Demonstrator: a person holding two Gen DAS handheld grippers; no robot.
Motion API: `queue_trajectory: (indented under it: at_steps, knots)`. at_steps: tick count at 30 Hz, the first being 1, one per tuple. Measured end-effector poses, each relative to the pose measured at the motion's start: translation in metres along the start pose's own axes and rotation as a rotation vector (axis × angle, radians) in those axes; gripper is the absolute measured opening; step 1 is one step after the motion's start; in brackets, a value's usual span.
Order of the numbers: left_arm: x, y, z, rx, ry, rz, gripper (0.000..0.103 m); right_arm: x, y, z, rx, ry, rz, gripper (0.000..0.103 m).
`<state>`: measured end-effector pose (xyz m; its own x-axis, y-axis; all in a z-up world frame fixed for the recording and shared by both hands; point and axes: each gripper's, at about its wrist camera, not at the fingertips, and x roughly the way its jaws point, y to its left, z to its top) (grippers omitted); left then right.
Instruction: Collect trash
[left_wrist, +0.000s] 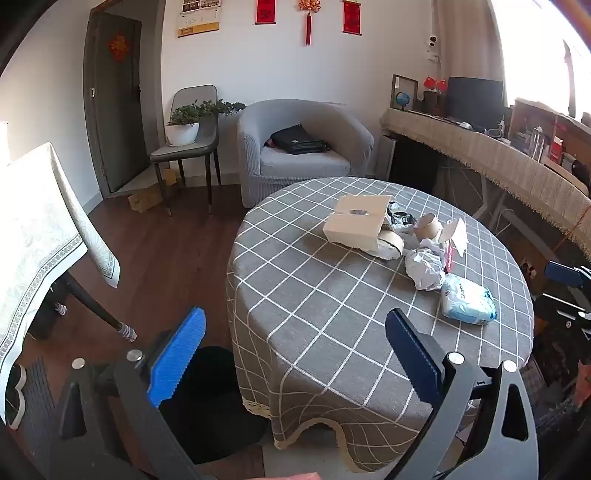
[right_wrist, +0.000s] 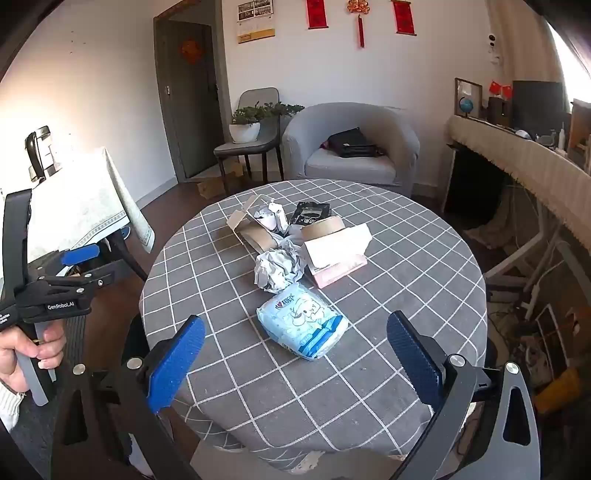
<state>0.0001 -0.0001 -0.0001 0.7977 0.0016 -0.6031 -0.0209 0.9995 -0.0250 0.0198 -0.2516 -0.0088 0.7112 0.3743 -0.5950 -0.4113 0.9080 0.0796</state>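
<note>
Trash on table (right_wrist: 424, 295): one tissue pack (right_wrist: 303, 325), one crumpled paper (right_wrist: 275, 271).

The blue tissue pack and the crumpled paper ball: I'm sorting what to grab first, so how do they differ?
The blue tissue pack is smooth, printed plastic, lying flat; the crumpled paper ball is plain grey-white, wrinkled and lumpy. The pack sits alone at the near end of the pile, while the ball presses against other scraps. Both rest on the checked tablecloth, and neither is held.
</note>
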Motion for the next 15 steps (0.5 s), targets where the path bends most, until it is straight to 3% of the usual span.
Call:
queue_trajectory:
  at_steps: [15]
  knots:
    - [0.0,0.0007,-0.0014,-0.009,-0.003,-0.009,0.1,0.0007,0.0045,0.0014,-0.002,0.001,-0.002,0.1]
